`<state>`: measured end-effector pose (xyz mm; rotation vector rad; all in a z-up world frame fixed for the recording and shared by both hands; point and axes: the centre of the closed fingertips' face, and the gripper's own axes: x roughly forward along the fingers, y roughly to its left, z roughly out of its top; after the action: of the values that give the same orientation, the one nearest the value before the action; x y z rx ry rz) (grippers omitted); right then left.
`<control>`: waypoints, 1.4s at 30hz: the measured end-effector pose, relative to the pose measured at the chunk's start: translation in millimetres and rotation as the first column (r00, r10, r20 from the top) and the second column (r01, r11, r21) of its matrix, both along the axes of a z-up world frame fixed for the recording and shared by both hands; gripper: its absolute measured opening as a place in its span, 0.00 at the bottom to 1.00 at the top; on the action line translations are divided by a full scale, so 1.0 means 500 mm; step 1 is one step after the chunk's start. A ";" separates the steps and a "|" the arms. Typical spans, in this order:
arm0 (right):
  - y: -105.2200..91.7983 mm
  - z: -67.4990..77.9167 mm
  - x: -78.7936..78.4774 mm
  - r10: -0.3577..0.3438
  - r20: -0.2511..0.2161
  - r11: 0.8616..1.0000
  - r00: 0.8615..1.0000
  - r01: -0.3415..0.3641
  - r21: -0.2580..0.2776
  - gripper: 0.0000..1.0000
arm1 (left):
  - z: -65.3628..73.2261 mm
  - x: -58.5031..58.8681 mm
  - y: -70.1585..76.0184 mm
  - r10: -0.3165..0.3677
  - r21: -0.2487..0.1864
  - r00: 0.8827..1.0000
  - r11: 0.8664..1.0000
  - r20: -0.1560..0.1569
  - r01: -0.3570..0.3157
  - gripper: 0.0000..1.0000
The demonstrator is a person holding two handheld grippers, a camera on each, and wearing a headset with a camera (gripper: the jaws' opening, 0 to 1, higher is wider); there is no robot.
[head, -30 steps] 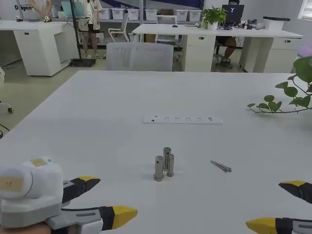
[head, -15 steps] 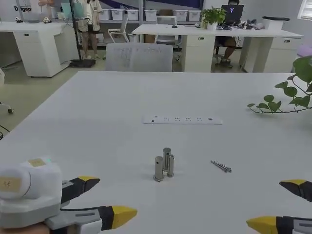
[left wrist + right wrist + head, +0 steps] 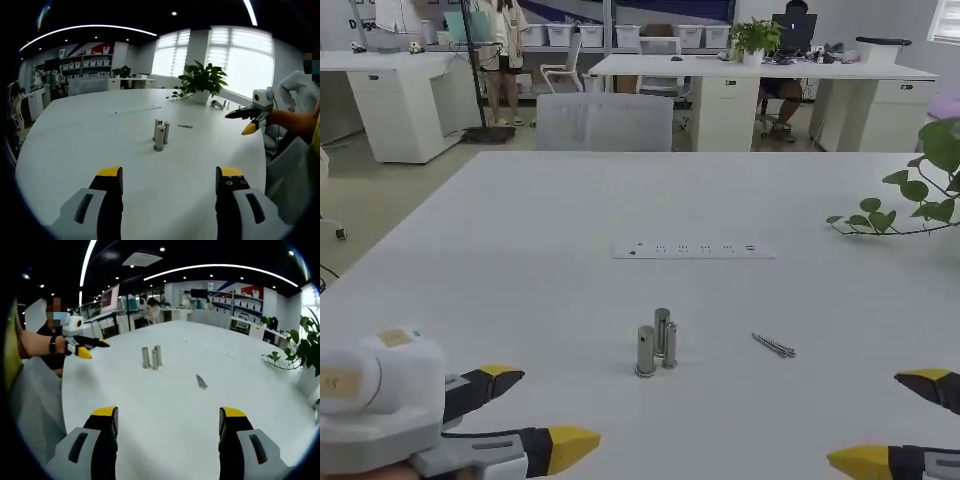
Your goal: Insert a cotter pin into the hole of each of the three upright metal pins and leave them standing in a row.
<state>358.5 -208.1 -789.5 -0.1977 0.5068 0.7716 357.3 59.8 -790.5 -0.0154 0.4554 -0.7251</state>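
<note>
Three upright metal pins stand bunched together on the white table, also seen as metal pins and metal pins. A small bundle of cotter pins lies flat to their right, and shows as cotter pins and cotter pins. My left gripper hovers open at the near left, well short of the pins; its own view shows the left gripper with nothing between the yellow tips. My right gripper is open at the near right, empty too in its own view.
A white power strip lies across the table beyond the pins. A leafy plant reaches in from the right edge. A grey chair stands at the far side, with desks and people behind.
The head camera tilted slightly, shifting the scene. Neither gripper has visibly moved and the pins stand as before.
</note>
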 end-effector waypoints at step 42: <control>-0.017 0.021 0.004 -0.026 0.023 1.000 0.999 0.026 0.001 0.84 | 0.023 0.137 -0.094 -0.096 0.019 0.995 0.995 0.032 0.095 0.68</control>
<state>360.4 -216.6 -779.2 -0.1986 0.4864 0.7437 425.7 12.8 -779.3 0.0355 0.4330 -0.8142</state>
